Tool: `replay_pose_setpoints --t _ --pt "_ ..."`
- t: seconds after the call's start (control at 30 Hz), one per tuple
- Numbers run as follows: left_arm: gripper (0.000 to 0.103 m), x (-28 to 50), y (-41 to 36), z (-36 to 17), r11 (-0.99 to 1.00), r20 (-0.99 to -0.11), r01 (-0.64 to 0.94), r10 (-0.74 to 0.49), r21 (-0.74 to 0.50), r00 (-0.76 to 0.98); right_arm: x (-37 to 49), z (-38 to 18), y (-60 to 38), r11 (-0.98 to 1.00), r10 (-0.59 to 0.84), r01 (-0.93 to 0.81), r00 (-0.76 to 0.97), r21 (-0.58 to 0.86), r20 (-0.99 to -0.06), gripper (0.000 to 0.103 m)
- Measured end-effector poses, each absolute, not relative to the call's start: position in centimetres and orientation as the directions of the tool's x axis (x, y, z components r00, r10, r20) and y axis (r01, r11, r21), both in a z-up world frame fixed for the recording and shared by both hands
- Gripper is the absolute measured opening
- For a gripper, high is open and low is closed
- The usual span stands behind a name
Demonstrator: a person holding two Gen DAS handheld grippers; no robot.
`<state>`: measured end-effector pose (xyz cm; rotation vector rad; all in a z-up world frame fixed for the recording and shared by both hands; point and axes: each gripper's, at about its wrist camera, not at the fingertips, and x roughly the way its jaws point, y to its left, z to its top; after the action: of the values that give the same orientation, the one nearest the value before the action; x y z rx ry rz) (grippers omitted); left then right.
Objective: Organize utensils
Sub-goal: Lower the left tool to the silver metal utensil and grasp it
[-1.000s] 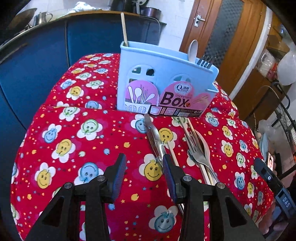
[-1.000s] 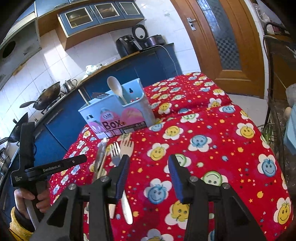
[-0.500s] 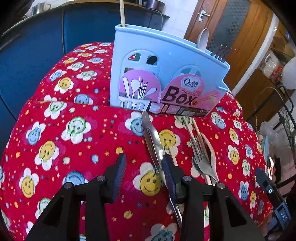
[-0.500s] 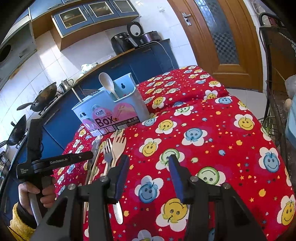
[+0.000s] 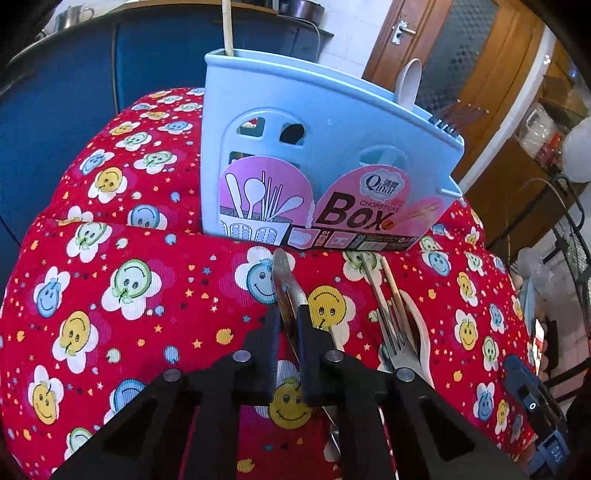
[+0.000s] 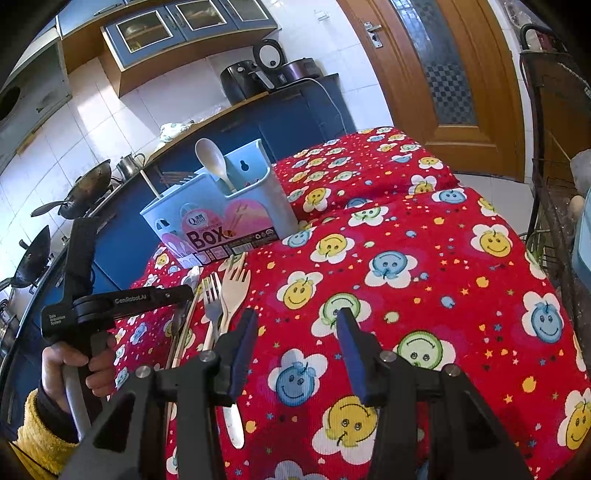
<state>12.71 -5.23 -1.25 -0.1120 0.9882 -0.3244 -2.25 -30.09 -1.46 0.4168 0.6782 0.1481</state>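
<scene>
My left gripper is shut on a metal knife that lies on the red smiley tablecloth, blade pointing at the light blue chopsticks box. The box holds a white spoon, forks and a wooden chopstick. To the right of the knife lie chopsticks, a metal fork and a pale plastic fork. My right gripper is open and empty above the cloth, to the right of the utensils. The box and left gripper show in the right wrist view.
The red tablecloth covers the table. Blue kitchen cabinets stand behind it, with woks on a stove at the left. A wooden door and a wire rack are to the right.
My left gripper moved forward and down over the knife and closed on it. My right gripper drifted slightly and stayed open.
</scene>
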Motion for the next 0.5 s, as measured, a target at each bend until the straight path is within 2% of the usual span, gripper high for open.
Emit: replay_pose_setpoints --t 0.3,0.5 --pt "0.001 11.2 -3.1 -0.1 0.934 -0.746 0.208 -0.356 -0.289 0.563 -1.8 -0.8 -28.8 0.923 0.262 -0.017 0.760 0.385 -0.595 0.047" --pt "0.001 8.9 -1.6 2.2 0.947 -0.677 0.225 -0.322 -0.230 0.662 -0.8 -0.4 -27.4 0.926 0.277 -0.034 0.737 0.375 -0.617 0.047"
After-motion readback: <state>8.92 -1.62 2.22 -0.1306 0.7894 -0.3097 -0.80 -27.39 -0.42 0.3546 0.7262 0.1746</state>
